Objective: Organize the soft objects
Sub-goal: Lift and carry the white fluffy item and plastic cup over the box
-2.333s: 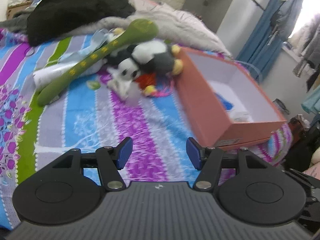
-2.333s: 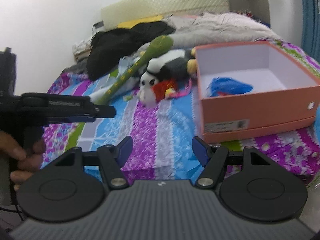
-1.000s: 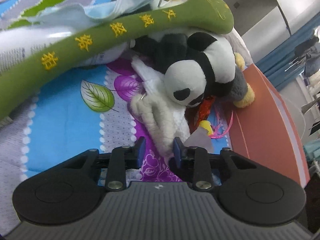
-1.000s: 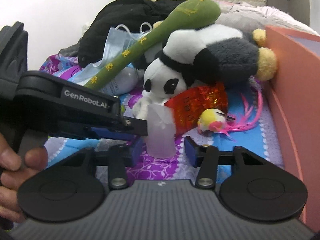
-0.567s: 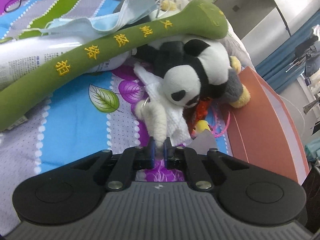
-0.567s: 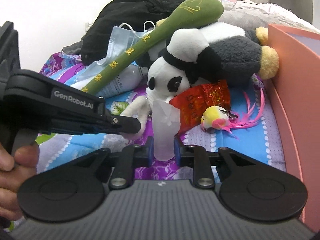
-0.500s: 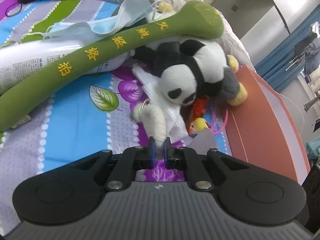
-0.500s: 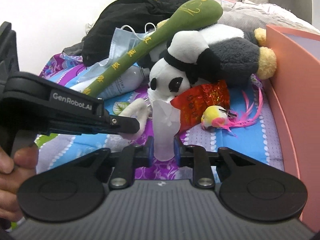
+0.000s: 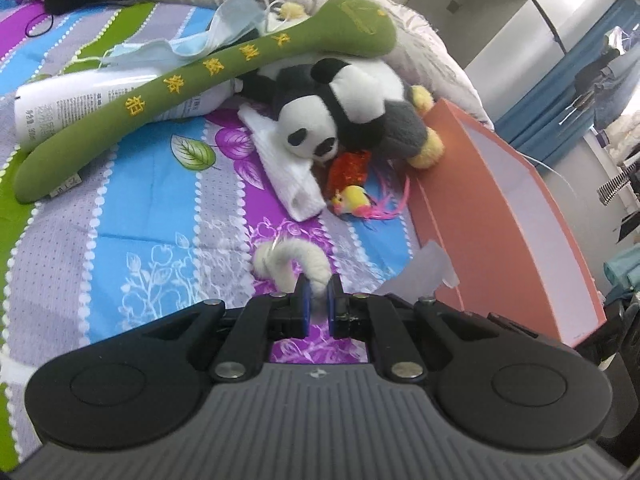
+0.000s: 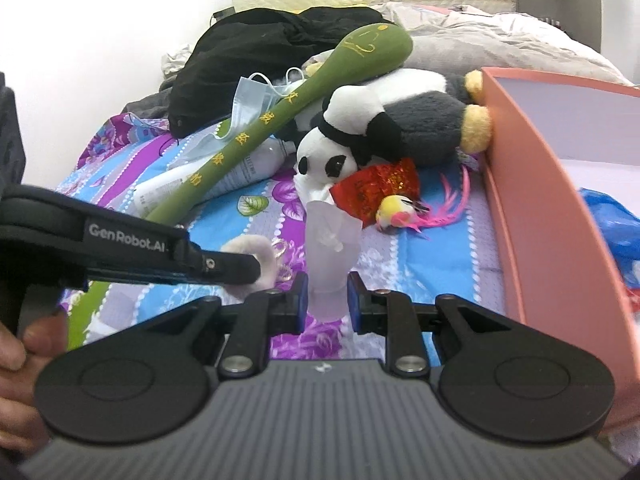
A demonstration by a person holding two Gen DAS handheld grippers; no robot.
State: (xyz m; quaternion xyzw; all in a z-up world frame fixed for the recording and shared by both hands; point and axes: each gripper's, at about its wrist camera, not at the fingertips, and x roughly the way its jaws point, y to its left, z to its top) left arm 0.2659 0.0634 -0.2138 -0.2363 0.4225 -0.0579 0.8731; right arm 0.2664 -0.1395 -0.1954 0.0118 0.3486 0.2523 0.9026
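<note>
My left gripper (image 9: pixel 318 300) is shut on a white fluffy keychain toy (image 9: pixel 294 266), held above the striped bedsheet; it shows in the right wrist view too (image 10: pixel 256 258). My right gripper (image 10: pixel 328 300) is shut on a translucent white soft piece (image 10: pixel 332 240), whose edge shows in the left wrist view (image 9: pixel 424 272). A panda plush (image 9: pixel 340 116) lies by a long green plush (image 9: pixel 224 84), a white folded cloth (image 9: pixel 288 172), a red foil packet (image 9: pixel 350 166) and a small yellow-pink bird toy (image 9: pixel 354 202).
An open orange box (image 9: pixel 492 236) stands right of the toys, with a blue bag (image 10: pixel 612 224) inside. A white bottle (image 9: pixel 80 100), blue face masks (image 9: pixel 188 40), black clothing (image 10: pixel 256 56) and a grey blanket lie further back.
Both grippers have pulled back from the pile with their pieces. The fluffy keychain toy and the translucent piece now hang clear of the panda and the white cloth.
</note>
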